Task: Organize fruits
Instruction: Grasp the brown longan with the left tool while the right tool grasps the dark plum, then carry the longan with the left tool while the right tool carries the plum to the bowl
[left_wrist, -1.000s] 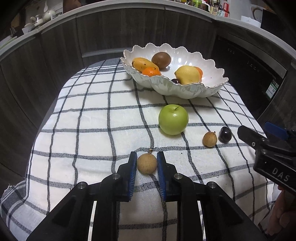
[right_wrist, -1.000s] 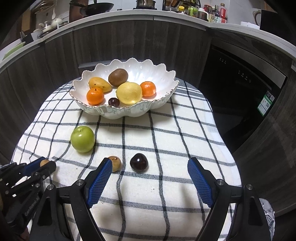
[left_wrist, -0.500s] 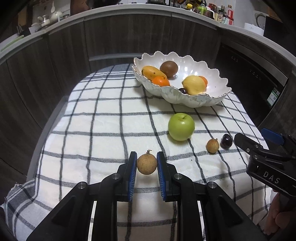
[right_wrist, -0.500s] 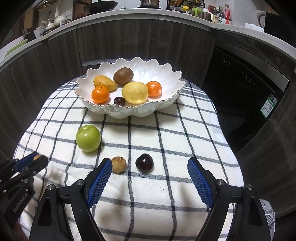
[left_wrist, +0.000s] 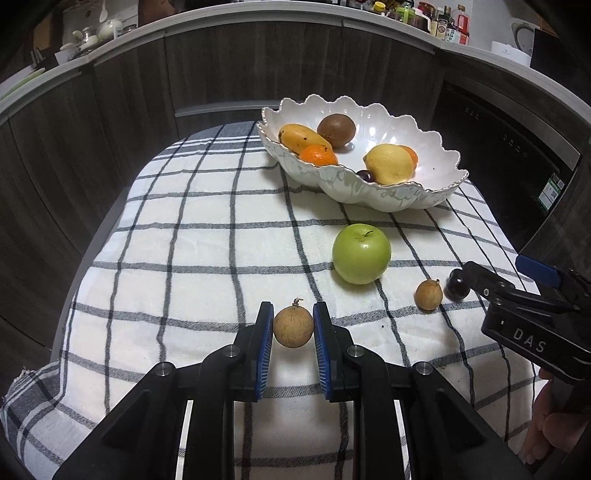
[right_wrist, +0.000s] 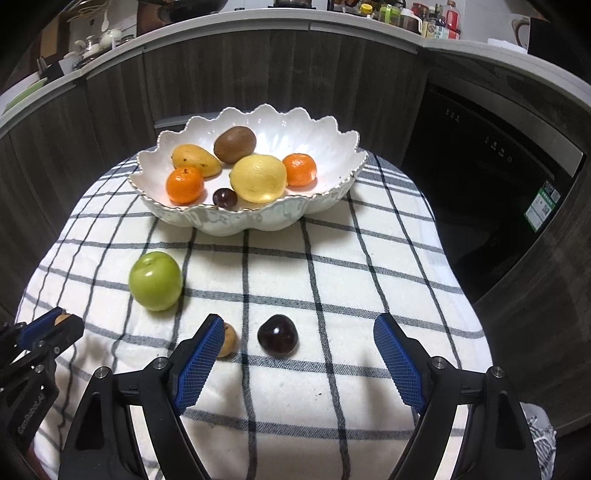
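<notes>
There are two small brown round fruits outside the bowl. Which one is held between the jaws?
The small brown round fruit with the curled stem, gripped by the left gripper; the other brown fruit lies free on the cloth.

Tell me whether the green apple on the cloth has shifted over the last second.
No. The green apple sits at the same checked cloth lines, same gap to the white bowl; only the cameras shifted.

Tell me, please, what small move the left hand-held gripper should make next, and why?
Probably carry its catch up and over to the white bowl. The left hand-held gripper is shut on the small brown fruit, and the bowl, already holding other fruit, has bare room inside. The green apple lies on the way, so lifting first seems wise.
</notes>
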